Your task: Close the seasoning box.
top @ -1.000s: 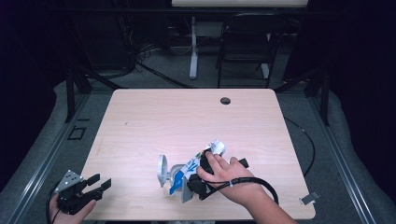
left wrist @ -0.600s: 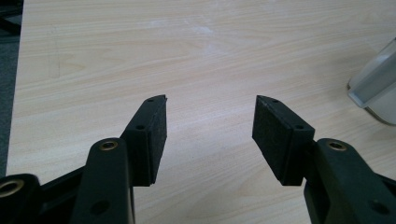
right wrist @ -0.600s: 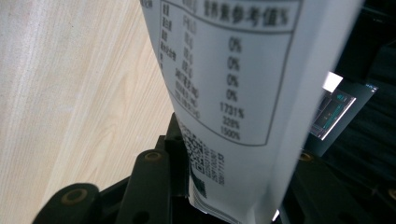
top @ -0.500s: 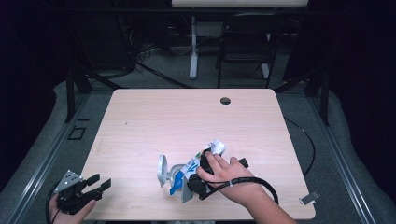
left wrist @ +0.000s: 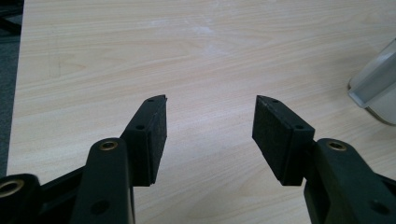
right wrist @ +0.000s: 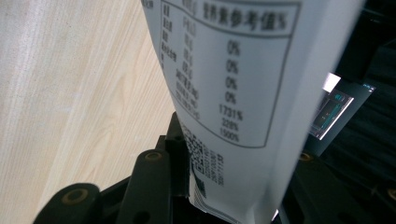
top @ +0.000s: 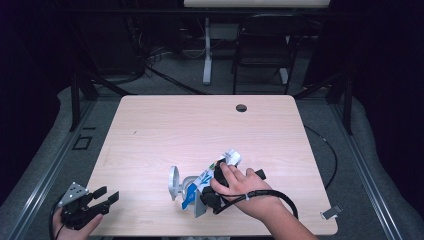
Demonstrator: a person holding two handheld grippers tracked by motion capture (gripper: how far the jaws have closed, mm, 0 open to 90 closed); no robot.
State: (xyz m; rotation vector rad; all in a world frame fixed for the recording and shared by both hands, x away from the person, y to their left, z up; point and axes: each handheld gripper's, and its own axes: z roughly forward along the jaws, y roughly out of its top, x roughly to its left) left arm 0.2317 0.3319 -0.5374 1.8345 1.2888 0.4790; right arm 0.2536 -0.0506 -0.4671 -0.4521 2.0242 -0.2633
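My right gripper [top: 210,186] lies low on the light wooden table [top: 165,130] near its front edge, with a hand over it. It is shut on a white and blue packet [top: 202,179] that sticks out on both sides of the jaws. In the right gripper view the packet [right wrist: 233,70] shows a printed table of figures and fills the gap between the jaws of my right gripper [right wrist: 233,154]. A pale round container [top: 175,182] stands just left of the packet. My left gripper [top: 107,194] hovers at the table's front left corner, open and holding nothing [left wrist: 210,100].
A translucent container's edge [left wrist: 376,81] shows at the right of the left gripper view. A dark cable hole [top: 241,107] sits near the table's far edge. A chair [top: 260,45] and a white post [top: 206,50] stand behind the table.
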